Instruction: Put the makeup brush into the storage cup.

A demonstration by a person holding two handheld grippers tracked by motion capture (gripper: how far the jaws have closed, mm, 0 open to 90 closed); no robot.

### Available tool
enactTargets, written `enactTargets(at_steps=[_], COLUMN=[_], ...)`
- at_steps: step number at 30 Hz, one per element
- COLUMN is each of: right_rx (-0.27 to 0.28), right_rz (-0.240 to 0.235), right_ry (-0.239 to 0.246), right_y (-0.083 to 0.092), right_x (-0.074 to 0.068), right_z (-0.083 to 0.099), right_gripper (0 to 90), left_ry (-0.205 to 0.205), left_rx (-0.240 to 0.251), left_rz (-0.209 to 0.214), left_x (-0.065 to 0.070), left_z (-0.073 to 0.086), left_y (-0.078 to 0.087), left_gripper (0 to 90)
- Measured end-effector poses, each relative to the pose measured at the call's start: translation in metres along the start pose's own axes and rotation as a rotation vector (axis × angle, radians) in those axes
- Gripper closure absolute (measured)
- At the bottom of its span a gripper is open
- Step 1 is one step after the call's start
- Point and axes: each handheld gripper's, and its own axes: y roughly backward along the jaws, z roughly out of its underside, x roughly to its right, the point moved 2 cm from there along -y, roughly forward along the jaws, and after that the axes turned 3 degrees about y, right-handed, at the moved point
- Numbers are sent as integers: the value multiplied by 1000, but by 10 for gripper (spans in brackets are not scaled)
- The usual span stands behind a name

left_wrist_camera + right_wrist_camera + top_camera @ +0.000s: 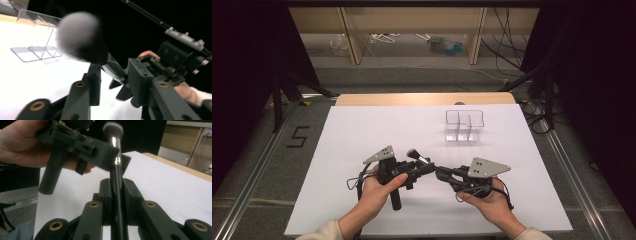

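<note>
Brush [116, 173]: black handle, chrome ferrule, dark bristle head with pale tips; held above the white tabletop [362, 135] between the two grippers, head pointing away from the right gripper's jaws and up toward the left gripper.

Right gripper [117, 192]: jaws clenched on the brush handle, one on either side, handle running straight out between them; right gripper view shows this grip plainly, and the ferrule passing beside the far gripper's black body; high view places the right gripper [447, 174] in the right hand [492, 200], grey plate on top.

Left gripper [110, 75]: left gripper view shows the brush [82, 37] head blurred and large just beyond its jaws, ferrule slanting down between them; jaws stand apart on either side of the ferrule; whether they touch it cannot be told; high view places the left gripper [424, 169] in the left hand [379, 192], tips meeting the right gripper's near the brush [416, 155].

Organizer [464, 125]: clear plastic, divided into compartments, upright on the tabletop; well beyond both sets of jaws in the high view; left gripper view shows the organizer [37, 37] behind and to the left of the brush head.
</note>
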Motion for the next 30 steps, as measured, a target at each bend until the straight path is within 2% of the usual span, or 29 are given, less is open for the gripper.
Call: enactTargets(at_steps=[3, 4, 5, 6, 8, 9, 10, 11, 12, 13, 14, 16, 18, 20, 21, 23, 26, 27, 28, 30], right_rx=[-35, -43, -43, -77, -84, -77, -97, -97, -115, -115, -124, -121, -132, -146, -156, -145, -162, -154, -160, -150], right_rz=[-5, -14, -14, -14, -13, 0, 12, 12, 6, 6, 1, 9, 4, 3, 2, 9, 1, 8, 9, 10], right_ry=[16, 28, 28, 42, 51, 54, 60, 60, 60, 60, 54, 42, 29, 20, 9, 4, 15, 12, 20, -1], right_y=[-3, -7, -7, -9, -10, -13, -15, -15, -15, -15, -14, -14, -13, -12, -14, -15, -18, -19, -19, -23], right_x=[-3, -5, -5, -8, -9, -11, -12, -12, -12, -12, -11, -10, -8, -7, -7, -8, -10, -11, -10, -11], right_z=[3, 5, 5, 5, 5, 5, 4, 4, 5, 5, 5, 6, 7, 8, 10, 10, 11, 11, 10, 10], right_gripper=[790, 785, 785, 767, 736, 692, 601, 601, 551, 551, 486, 461, 428, 412, 396, 392, 387, 388, 388, 400], left_ry=[-16, -24, -47, -72, -105, -120, -151, -167, -195, -200, -241, -276, -353, -401, -400, -408, -421, -432, -425, -417], left_rx=[1, 2, -3, -15, -32, -38, -45, -55, -60, -65, -77, -101, -138, -180, -193, -214, -256, -260, -270, -274], left_rz=[29, 39, 45, 42, 36, 29, 34, 16, 15, -5, -12, -55, -91, -133, -155, -172, -213, -212, -223, -223], left_x=[3, 5, 6, 8, 11, 12, 14, 15, 16, 18, 18, 19, 20, 20, 21, 22, 23, 22, 22, 22], left_z=[-2, -2, -2, -2, -2, -2, -3, -4, -6, -7, -9, -11, -14, -16, -16, -17, -15, -14, -13, -11], left_y=[0, 0, -1, -1, -2, -3, -3, -2, -1, 0, 1, 4, 6, 8, 9, 9, 8, 7, 6, 4], left_gripper=[713, 760, 760, 764, 765, 765, 766, 766, 766, 766, 766, 767, 767, 766, 767, 767, 767, 767, 767, 767])
